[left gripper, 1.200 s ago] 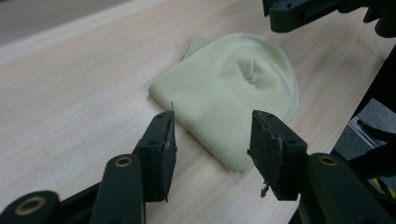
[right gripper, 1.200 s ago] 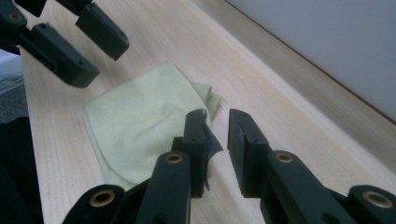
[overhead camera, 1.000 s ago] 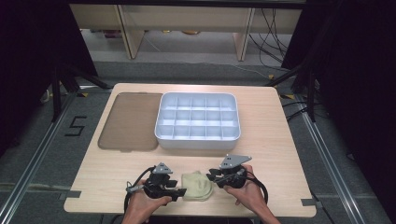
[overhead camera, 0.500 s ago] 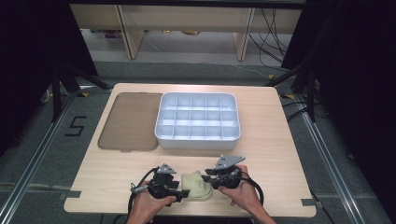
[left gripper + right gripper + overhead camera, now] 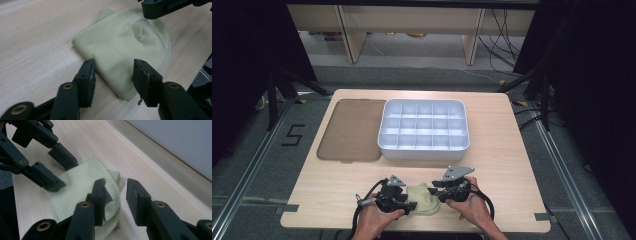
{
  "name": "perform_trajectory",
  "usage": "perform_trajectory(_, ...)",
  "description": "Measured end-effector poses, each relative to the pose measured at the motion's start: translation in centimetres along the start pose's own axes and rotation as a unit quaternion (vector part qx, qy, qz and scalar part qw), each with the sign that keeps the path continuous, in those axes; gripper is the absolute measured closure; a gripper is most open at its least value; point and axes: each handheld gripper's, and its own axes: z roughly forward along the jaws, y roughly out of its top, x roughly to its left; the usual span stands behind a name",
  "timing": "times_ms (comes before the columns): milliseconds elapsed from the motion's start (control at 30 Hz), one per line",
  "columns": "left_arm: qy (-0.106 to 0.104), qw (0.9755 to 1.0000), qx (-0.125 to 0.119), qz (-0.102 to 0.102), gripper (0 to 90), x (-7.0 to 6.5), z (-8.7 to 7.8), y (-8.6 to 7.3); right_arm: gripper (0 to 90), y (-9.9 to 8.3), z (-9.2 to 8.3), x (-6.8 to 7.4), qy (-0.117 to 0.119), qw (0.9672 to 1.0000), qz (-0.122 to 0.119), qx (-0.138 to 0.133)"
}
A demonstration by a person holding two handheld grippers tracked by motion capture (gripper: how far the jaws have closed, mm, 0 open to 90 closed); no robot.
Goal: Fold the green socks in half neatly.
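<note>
I hold a tool in each hand, low over the near edge of the wooden surface (image 5: 512, 150). Between them lies a soft, pale green cloth (image 5: 424, 198), folded flat on the wood.

My left tool (image 5: 113, 70) is open. Its jaws have just been closing a bit, and they stand over one edge of the cloth, with cloth in the gap between them. The pads do not press on it.

My right tool (image 5: 115, 192) is open too. One jaw sits over the round end of the cloth and the other is over bare wood just beside it. It is not pinching anything.

Farther back on the surface is a white tray (image 5: 424, 149) with many little boxes in it. A flat brown lid (image 5: 349, 130) lies just beside the tray.
</note>
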Motion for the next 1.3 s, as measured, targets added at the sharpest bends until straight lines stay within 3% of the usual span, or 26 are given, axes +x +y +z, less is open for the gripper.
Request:
perform_trajectory(233, 0.011, 0.9997, -0.004, 0.020, 65.1, -0.2, 0.1, -0.1, 68.2, 0.0, 0.1, 0.2, 0.000, 1.0000, 0.002, 0.003)
perform_trajectory(400, 0.002, 0.9997, -0.001, 0.023, 73.3, -0.3, 0.3, 0.0, 68.3, 0.0, 0.1, 0.1, 0.000, 1.0000, 0.001, 0.003)
perform_trajectory(467, -0.005, 0.9999, -0.008, 0.010, 76.3, -0.4, 0.4, 0.0, 68.2, 0.0, 0.1, 0.2, 0.003, 1.0000, 0.006, 0.004)
perform_trajectory(600, 0.002, 0.9999, -0.004, 0.016, 81.3, -0.5, 0.3, 0.2, 68.3, 0.0, 0.1, 0.1, 0.001, 1.0000, 0.001, 0.003)
perform_trajectory(767, 0.006, 0.9997, 0.001, 0.024, 83.2, -0.6, 0.3, 0.5, 71.9, 0.0, -0.1, 0.1, 0.002, 1.0000, 0.003, 0.000)
perform_trajectory(1000, 0.014, 0.9998, -0.012, 0.008, 83.7, 0.0, -0.4, 0.7, 87.3, 0.3, -0.6, 0.5, 0.021, 0.9996, -0.008, -0.017)
perform_trajectory(1067, 0.016, 0.9997, -0.012, 0.014, 83.7, 0.3, -0.7, 0.8, 88.3, 0.3, -0.3, 0.7, 0.023, 0.9996, -0.013, -0.012)
perform_trajectory(1100, 0.021, 0.9997, -0.011, 0.004, 83.7, 0.2, -0.9, 0.8, 88.4, 0.3, -0.1, 0.8, 0.022, 0.9995, -0.014, -0.015)
perform_trajectory(1133, 0.020, 0.9996, -0.012, 0.015, 83.7, 0.5, -1.0, 0.9, 88.4, 0.3, 0.0, 1.0, 0.024, 0.9995, -0.016, -0.009)
perform_trajectory(1167, 0.020, 0.9997, -0.016, 0.002, 83.7, 0.4, -1.0, 0.9, 88.4, 0.4, 0.2, 1.0, 0.025, 0.9995, -0.020, -0.007)
perform_trajectory(1200, 0.022, 0.9997, -0.012, 0.005, 83.7, 0.5, -1.1, 0.9, 88.4, 0.5, 0.5, 1.0, 0.020, 0.9994, -0.024, -0.012)
perform_trajectory(1233, 0.022, 0.9996, -0.009, 0.014, 83.7, 0.7, -1.3, 1.0, 88.4, 0.6, 0.7, 1.0, 0.018, 0.9996, -0.020, -0.012)
perform_trajectory(1300, 0.023, 0.9997, -0.011, 0.004, 83.7, 0.7, -1.3, 1.0, 88.4, 1.0, 1.3, 0.7, 0.016, 0.9996, -0.016, -0.014)
